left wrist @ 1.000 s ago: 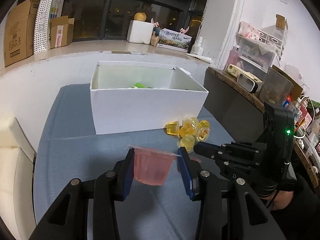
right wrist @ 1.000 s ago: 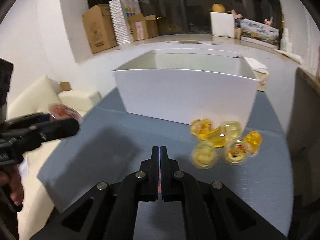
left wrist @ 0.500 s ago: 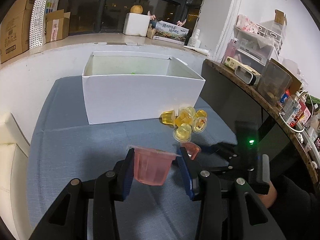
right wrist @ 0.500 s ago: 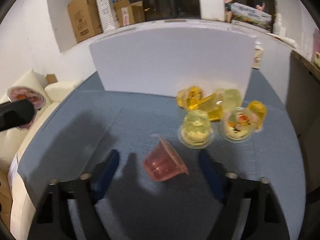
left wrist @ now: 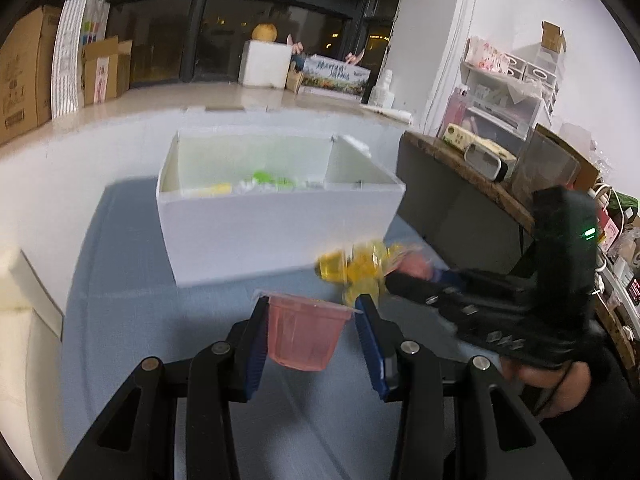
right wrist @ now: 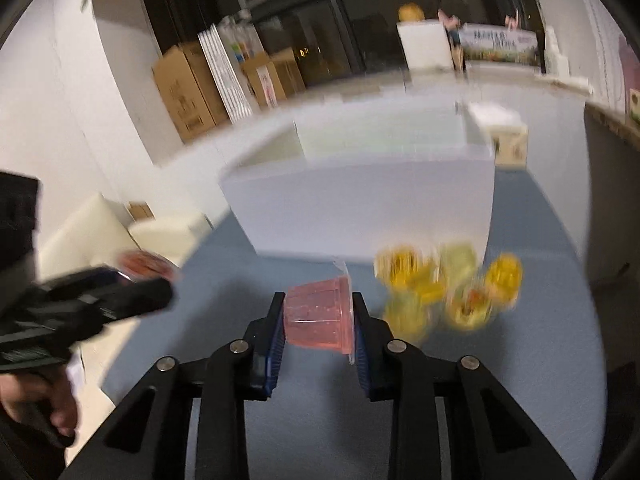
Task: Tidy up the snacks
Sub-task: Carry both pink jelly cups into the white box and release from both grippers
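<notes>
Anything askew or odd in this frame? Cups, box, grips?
One thing: the right gripper holds its pink jelly cup lying sideways, lid facing right, its jaws having just closed on it. The left gripper holds its pink cup upright. Yellow cups sit jumbled before the white box; no spill visible.

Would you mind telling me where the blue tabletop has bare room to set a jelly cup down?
Bare blue tabletop lies left of the white box and in front of it. Right of that, the yellow jelly cups crowd the box's front corner.
</notes>
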The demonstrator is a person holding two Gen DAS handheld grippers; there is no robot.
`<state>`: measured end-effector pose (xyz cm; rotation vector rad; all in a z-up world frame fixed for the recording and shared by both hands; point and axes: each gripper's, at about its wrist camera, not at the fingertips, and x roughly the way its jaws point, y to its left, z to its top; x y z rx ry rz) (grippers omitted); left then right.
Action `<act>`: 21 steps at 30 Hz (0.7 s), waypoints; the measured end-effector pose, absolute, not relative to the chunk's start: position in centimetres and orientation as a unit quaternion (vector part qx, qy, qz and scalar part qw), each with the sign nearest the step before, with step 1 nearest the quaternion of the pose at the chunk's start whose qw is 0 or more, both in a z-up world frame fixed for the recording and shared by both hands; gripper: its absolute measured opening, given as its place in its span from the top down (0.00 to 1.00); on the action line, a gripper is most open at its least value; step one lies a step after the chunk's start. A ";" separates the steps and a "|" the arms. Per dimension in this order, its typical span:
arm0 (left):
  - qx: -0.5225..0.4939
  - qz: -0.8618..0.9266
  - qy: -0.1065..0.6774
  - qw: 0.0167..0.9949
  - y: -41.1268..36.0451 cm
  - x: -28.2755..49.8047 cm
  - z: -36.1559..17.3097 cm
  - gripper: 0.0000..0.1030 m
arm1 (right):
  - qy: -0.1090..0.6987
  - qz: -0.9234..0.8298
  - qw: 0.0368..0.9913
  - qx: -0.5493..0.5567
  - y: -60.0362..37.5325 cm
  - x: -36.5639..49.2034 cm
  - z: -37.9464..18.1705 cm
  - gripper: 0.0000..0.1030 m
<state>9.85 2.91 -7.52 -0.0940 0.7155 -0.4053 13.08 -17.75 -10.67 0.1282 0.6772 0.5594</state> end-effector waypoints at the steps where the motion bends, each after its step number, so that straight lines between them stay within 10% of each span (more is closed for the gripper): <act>1: -0.045 -0.198 0.337 0.919 3.0 10.6 -6.5 0.55 | 0.311 0.272 0.908 0.068 -18.1 13.6 -9.1 0.68; 14: -0.043 -0.170 0.332 0.927 2.4 25.7 -4.2 0.55 | 0.314 0.232 0.918 0.068 -18.0 26.8 -4.6 0.68; 16: -0.043 -0.150 0.355 0.922 2.7 27.5 -5.7 0.48 | 0.339 0.217 0.913 0.067 -18.2 28.3 -6.0 0.55; 18: -0.040 -0.122 0.377 0.917 3.1 28.6 -7.0 0.14 | 0.347 0.204 0.912 0.075 -19.0 28.8 -6.5 0.09; 21: -0.042 -0.117 0.365 0.923 3.6 28.1 -7.5 0.01 | 0.328 0.206 0.917 0.097 -20.7 28.0 -6.6 0.08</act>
